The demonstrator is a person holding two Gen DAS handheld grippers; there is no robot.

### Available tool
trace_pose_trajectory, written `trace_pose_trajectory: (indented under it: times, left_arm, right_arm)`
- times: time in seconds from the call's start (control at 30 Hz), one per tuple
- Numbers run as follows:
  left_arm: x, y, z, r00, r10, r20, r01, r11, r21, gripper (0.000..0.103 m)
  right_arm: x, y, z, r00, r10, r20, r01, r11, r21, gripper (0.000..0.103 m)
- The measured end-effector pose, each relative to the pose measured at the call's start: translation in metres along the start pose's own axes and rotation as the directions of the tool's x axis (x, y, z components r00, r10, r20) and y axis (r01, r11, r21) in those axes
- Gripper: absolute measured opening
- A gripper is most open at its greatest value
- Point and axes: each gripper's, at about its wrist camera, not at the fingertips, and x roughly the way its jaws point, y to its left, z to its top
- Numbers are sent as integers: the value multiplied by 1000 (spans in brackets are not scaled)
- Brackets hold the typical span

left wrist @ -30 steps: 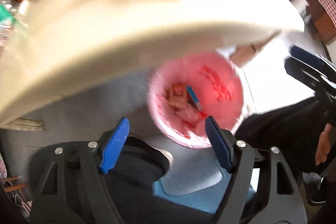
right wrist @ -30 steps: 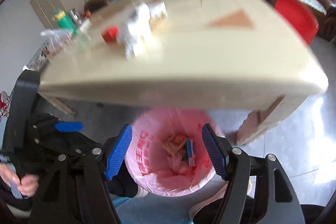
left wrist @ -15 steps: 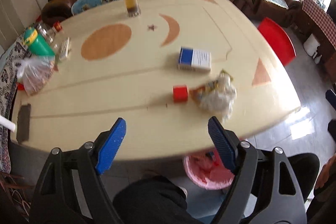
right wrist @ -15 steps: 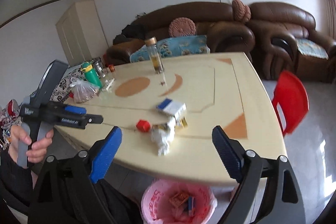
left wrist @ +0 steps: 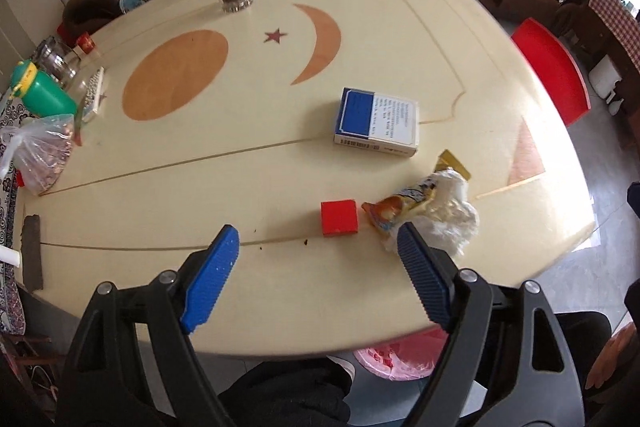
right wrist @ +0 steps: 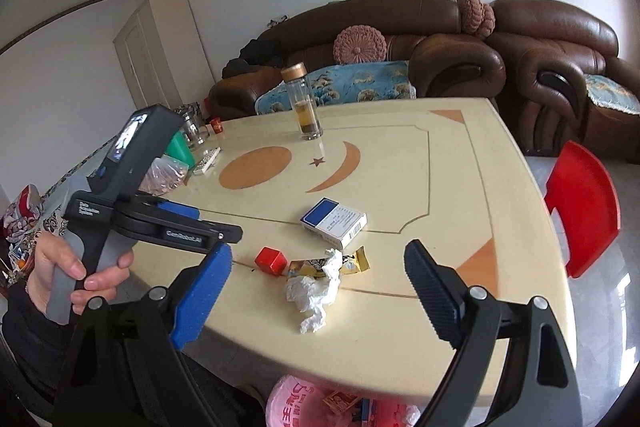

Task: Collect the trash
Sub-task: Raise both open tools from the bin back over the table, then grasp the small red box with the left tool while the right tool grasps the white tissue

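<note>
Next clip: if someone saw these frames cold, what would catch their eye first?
Probably the litter near the table's near edge: a crumpled white tissue lying against a yellow snack wrapper, with a small red block just left of them and a blue-and-white box behind. Next, the pink-lined trash bin under the table edge, already holding scraps. Both the left claw and right claw are open and empty.

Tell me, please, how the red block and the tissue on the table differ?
The block is a small, crisp-edged red cube; the tissue is white, crumpled and larger. The block stands alone, while the tissue lies against a snack wrapper. Both rest near the table's front edge, ungrasped.
</note>
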Motion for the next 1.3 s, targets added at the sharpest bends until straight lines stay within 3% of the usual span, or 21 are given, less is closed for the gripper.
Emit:
trace_pose_trajectory:
  times: [0.43,0.63,0.8,1.17,1.23,1.3]
  left_arm:
    - [78,14,10,993,11,-121,-14,999,-28,82]
    - [74,22,13,994,-13,-109,9,999,-39,83]
    - [65,27,11,987,-125,-102,116,990,-86,83]
    - [86,17,10,981,-108,-161,97,992,-78,83]
    - [89,20,11,979,-112,-171,97,991,-94,79]
    - [90,21,13,980,-108,-167,93,991,-96,77]
  right_arm:
    - [92,-4,-28,989,14,-147,-19,999,-29,86]
    - [122,-5,-43,976,28,-214,-35,999,-31,86]
    - [133,-3,-47,972,42,-231,-51,998,-31,86]
    - [149,8,-58,964,72,-255,-86,995,-43,85]
    - [152,8,-60,966,71,-250,-83,996,-41,82]
    - [154,6,-61,964,72,-256,-84,996,-36,73]
